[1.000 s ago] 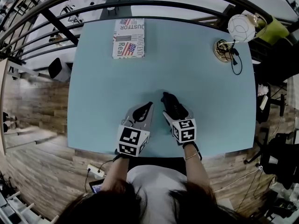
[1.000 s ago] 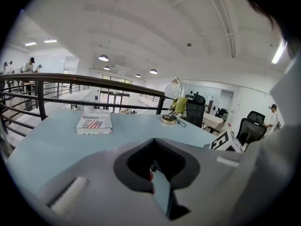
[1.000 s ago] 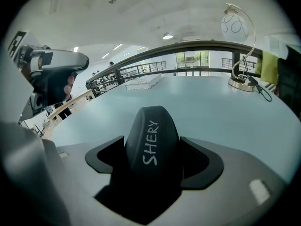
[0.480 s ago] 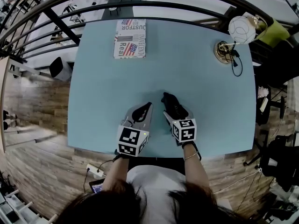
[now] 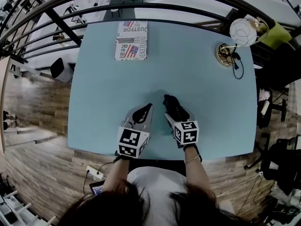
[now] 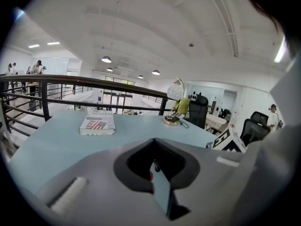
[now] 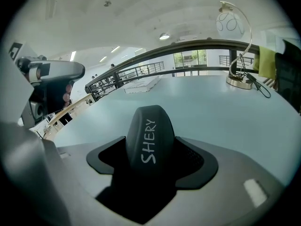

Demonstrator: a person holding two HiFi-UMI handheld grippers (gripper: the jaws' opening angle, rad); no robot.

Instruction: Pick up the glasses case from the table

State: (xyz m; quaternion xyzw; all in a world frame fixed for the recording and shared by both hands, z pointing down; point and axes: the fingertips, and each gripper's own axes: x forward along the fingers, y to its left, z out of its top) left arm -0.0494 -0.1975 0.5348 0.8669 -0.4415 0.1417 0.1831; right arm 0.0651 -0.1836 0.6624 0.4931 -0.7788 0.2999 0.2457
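The black glasses case [image 5: 172, 103], a rounded dark shell printed "SHERY" [image 7: 149, 138], sits between the jaws of my right gripper [image 5: 176, 110], which is shut on it over the near middle of the light blue table [image 5: 202, 93]. In the right gripper view the case fills the gap of that gripper [image 7: 150, 152] and points out over the tabletop. My left gripper [image 5: 148, 108] rests just left of it, its jaws drawn together with nothing between them. In the left gripper view that gripper [image 6: 157, 173] shows only a thin pad in the gap.
A flag-printed box or book [image 5: 130, 39] lies at the table's far left edge. At the far right stand a globe-shaded lamp [image 5: 243, 28], its brass base [image 5: 223, 50] and a black cable [image 5: 237, 62]. A dark railing [image 5: 155, 6] runs behind the table.
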